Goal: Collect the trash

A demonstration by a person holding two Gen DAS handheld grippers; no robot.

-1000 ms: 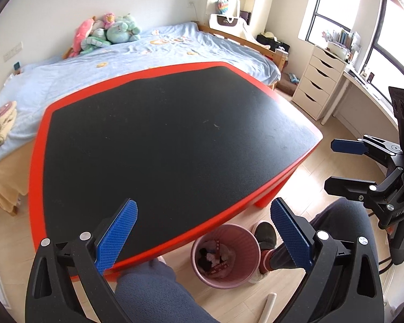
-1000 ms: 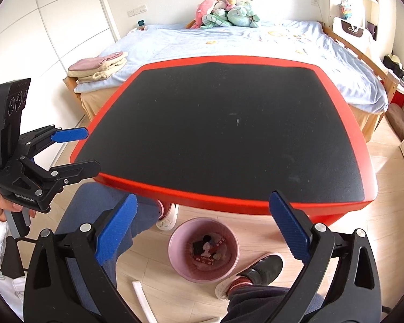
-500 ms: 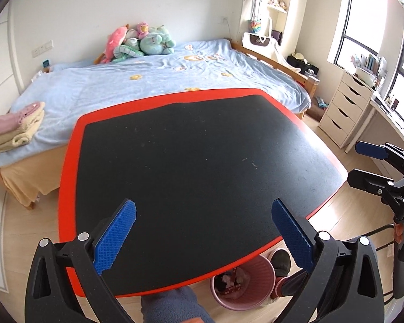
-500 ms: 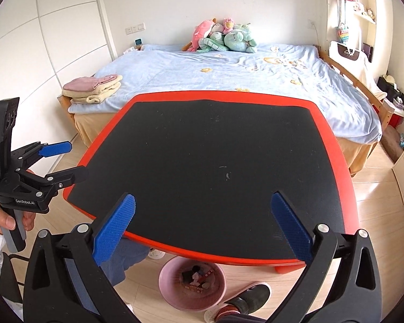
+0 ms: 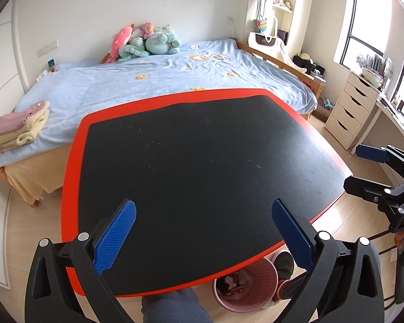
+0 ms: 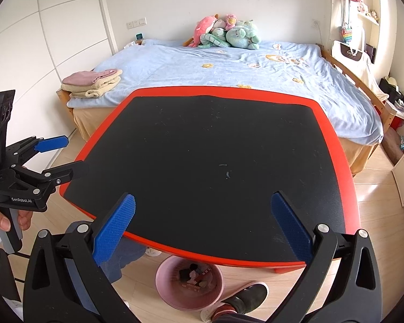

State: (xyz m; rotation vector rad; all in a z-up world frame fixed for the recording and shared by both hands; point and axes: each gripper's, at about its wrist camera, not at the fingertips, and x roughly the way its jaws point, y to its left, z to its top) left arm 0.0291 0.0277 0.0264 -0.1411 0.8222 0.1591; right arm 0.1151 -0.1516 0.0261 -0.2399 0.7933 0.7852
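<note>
A pink trash bin (image 6: 189, 282) with wrappers inside stands on the floor under the near edge of a red-rimmed black table (image 6: 215, 158); it also shows in the left wrist view (image 5: 246, 286). The table (image 5: 202, 167) top bears only tiny specks. My left gripper (image 5: 202, 231) is open and empty above the table's near edge; it shows at the left of the right wrist view (image 6: 64, 156). My right gripper (image 6: 202, 226) is open and empty; it shows at the right of the left wrist view (image 5: 361, 167).
A bed (image 6: 229, 64) with a blue cover, plush toys (image 6: 226, 35) and folded towels (image 6: 93, 82) lies behind the table. A white drawer unit (image 5: 350, 107) stands at the right. The person's knees and shoes (image 6: 242, 298) are by the bin.
Both grippers have risen and tilted up, so the table and bin slid lower in view and more of the bed and wall shows. Both stayed open and empty.
</note>
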